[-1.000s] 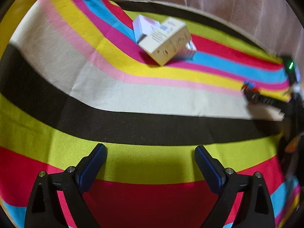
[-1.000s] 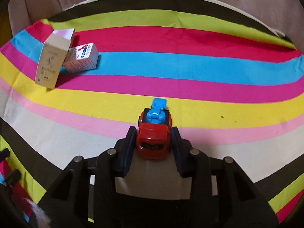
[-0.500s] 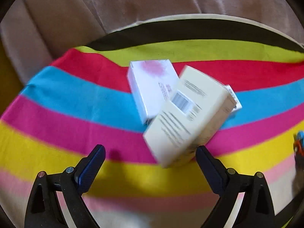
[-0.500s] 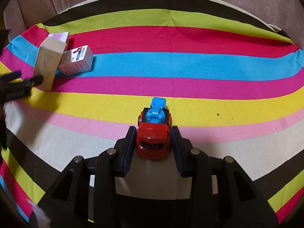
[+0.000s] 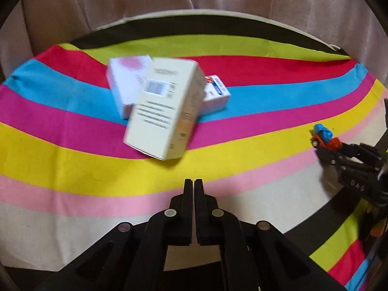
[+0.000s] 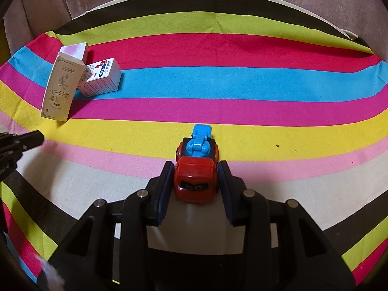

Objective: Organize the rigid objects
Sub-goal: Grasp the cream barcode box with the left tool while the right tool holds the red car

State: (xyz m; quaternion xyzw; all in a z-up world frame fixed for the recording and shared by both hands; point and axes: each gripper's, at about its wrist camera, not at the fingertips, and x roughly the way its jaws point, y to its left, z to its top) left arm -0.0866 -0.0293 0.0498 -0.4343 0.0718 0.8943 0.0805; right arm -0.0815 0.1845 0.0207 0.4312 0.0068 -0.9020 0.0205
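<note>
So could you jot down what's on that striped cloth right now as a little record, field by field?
surface: striped cloth
boxes: cream carton leaning on the small white box; pink-topped box behind
toy: red car with blue figure
left gripper: jaws shut, empty, short of the boxes
right gripper: jaws closed on the red car

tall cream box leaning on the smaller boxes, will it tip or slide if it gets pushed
The tall cream box probably tips easily: it rests propped against the small white box, not flat. It looks like light, stiff cardboard, so a nudge would likely shift it. On the striped cloth it may drag and topple rather than slide.
</note>
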